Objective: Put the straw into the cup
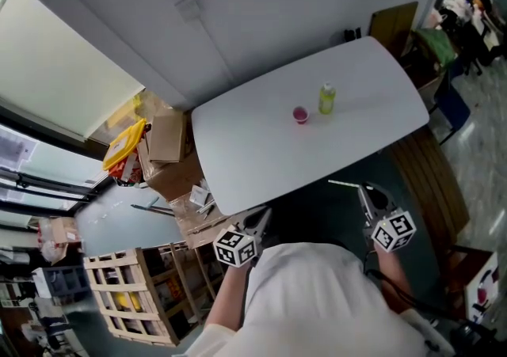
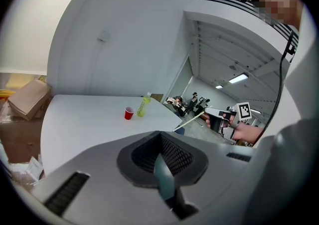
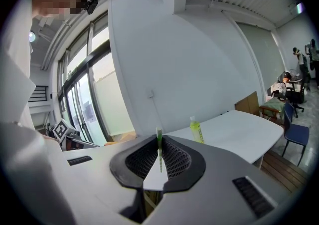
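A small red cup [image 1: 300, 115] stands on the white table [image 1: 238, 157] beside a yellow-green bottle [image 1: 326, 99]. Both grippers hang off the table's near edge, well short of the cup. My right gripper [image 1: 363, 190] is shut on a thin pale straw [image 1: 344, 184], which sticks out to the left. In the right gripper view the straw [image 3: 159, 145] stands upright between the jaws, with the bottle [image 3: 196, 130] beyond. My left gripper [image 1: 260, 221] is shut and holds nothing. The left gripper view shows the cup [image 2: 129, 113], the bottle [image 2: 144, 105] and the straw [image 2: 190, 120].
Cardboard boxes [image 1: 165, 137] and clutter lie on the floor left of the table, with a wooden crate [image 1: 131, 296] nearer me. A wooden bench [image 1: 428, 177] and a blue chair [image 1: 451, 106] stand to the right. A wall runs behind the table.
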The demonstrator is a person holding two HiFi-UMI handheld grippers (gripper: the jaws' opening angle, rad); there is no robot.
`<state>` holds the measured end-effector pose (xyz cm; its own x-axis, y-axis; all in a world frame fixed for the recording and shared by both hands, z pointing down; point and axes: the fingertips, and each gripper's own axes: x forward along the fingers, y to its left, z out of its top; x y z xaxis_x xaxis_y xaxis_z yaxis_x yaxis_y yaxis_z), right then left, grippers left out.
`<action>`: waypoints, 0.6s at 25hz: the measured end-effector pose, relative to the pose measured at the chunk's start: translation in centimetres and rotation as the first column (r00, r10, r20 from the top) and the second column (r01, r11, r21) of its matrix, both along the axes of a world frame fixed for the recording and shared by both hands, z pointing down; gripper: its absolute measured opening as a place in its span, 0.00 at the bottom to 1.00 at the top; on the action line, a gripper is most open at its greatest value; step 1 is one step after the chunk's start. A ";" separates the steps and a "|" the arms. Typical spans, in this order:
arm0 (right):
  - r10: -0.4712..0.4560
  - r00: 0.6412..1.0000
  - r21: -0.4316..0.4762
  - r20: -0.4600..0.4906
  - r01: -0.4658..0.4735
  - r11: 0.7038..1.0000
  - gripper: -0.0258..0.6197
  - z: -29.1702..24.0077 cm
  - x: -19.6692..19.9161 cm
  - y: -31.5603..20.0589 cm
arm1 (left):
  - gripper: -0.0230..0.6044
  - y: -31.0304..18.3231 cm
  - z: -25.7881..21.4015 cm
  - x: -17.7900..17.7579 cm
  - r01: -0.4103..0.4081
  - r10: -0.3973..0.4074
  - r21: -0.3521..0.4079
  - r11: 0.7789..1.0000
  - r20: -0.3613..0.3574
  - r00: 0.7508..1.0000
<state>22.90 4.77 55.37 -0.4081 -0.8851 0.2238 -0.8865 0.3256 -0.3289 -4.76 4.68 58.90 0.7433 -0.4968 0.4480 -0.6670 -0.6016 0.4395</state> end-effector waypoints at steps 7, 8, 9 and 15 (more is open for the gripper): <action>0.017 1.000 -0.022 0.003 -0.017 1.000 0.12 0.4 -0.2 -2.0 | 0.04 -2.6 0.6 0.1 -0.021 0.021 -0.009 1.000 0.003 1.000; 0.020 1.000 -0.022 0.002 -0.019 1.000 0.12 0.4 -0.3 -2.3 | 0.04 -3.1 0.6 0.1 -0.026 0.026 -0.008 1.000 0.004 1.000; 0.020 1.000 -0.020 -0.002 -0.020 1.000 0.12 0.4 -0.3 -2.7 | 0.04 -3.6 0.6 0.1 -0.031 0.031 -0.006 1.000 0.003 1.000; 0.035 0.999 -0.029 -0.021 -0.036 0.999 0.12 0.4 -0.5 -5.0 | 0.04 -6.9 1.2 -0.1 -0.054 0.054 -0.023 0.998 -0.015 0.998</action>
<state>22.38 -0.28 55.73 -0.3715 -0.8918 0.2584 -0.9041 0.2841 -0.3193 -4.82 -2.26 60.07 0.7755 -0.4449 0.4479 -0.6270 -0.6260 0.4637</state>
